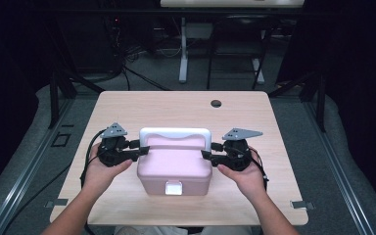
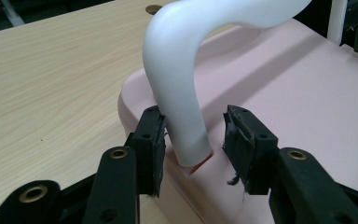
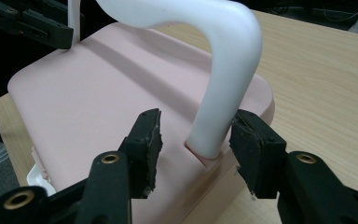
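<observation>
Pale wood forms the table (image 1: 127, 105), with a pink box (image 1: 175, 169) resting near its front edge, centred between the two hands. At the box's left end, the left gripper (image 1: 139, 149) straddles the base of the white handle (image 1: 175, 132); in the left gripper view one pad (image 2: 151, 140) sits just against the handle leg, the other stands apart from it, jaws not clamped. At the right end, the right gripper (image 1: 209, 155) brackets the opposite handle leg (image 3: 223, 93); its pads stand apart, one clear of the leg, contact at the other uncertain. A white latch (image 1: 173, 187) faces the person.
</observation>
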`<action>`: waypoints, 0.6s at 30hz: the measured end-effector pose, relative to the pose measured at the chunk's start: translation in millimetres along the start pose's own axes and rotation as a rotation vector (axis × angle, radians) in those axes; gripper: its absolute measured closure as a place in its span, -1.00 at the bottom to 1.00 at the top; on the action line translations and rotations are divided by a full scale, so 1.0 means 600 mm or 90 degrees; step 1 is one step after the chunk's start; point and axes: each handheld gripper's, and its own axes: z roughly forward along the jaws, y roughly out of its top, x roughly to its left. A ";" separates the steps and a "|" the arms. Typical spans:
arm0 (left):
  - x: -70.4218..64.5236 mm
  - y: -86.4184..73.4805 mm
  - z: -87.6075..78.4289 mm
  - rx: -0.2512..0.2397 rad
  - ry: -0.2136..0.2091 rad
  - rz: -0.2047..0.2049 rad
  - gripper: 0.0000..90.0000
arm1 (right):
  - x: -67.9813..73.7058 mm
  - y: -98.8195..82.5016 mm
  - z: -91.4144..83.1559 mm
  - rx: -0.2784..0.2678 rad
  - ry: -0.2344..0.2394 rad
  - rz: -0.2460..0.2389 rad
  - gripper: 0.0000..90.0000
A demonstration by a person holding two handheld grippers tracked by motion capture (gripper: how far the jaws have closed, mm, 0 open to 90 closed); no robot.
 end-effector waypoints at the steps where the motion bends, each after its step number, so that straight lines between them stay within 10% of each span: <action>1: -0.001 -0.001 -0.001 -0.002 0.000 0.000 0.30 | 0.000 0.000 -0.001 -0.001 0.000 -0.001 0.18; 18: -0.004 -0.009 -0.005 -0.009 0.004 0.013 0.42 | 0.001 -0.008 -0.003 -0.008 -0.012 -0.020 0.38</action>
